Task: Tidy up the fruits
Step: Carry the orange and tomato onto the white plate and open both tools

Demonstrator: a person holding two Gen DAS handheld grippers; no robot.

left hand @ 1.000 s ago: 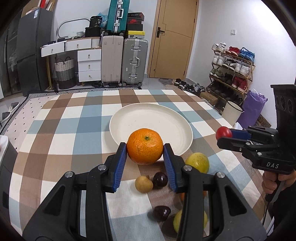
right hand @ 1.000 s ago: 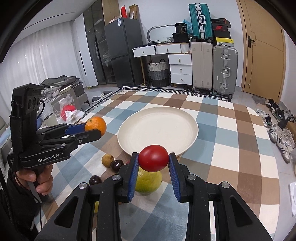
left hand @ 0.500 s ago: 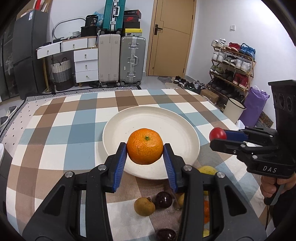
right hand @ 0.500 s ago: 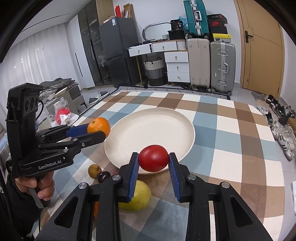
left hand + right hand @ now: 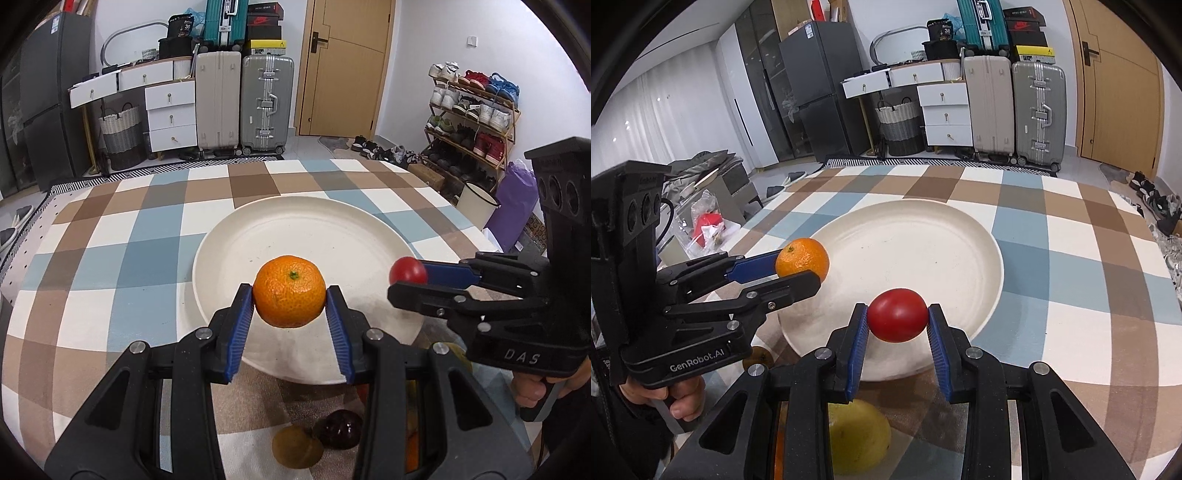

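The left gripper (image 5: 290,308) is clenched on an orange (image 5: 289,291), the blue pads pressing its two sides, stem end up. The orange hangs over the near part of a big cream plate (image 5: 295,218) that lies straight ahead of the gripper on the checked tabletop (image 5: 110,258). From the right wrist camera the same gripper (image 5: 812,271) comes in from the left with the orange (image 5: 802,260) at its tips, above the plate's left rim.

The right gripper (image 5: 897,323) grasps a red tomato (image 5: 897,315) between its pads, held above the near edge of the plate (image 5: 923,240). In the left wrist view that gripper (image 5: 410,280) reaches in from the right, and the tomato (image 5: 408,270) sits at its tips over the plate's right rim. The two grippers are side by side, apart from each other.

Under and behind the left gripper, on the tabletop short of the plate, lie a small brownish fruit (image 5: 297,446) and a dark red fruit (image 5: 340,428), touching. Below the right gripper lies a yellow-green fruit (image 5: 858,435), partly hidden by the fingers, with a sliver of something orange just left of it.
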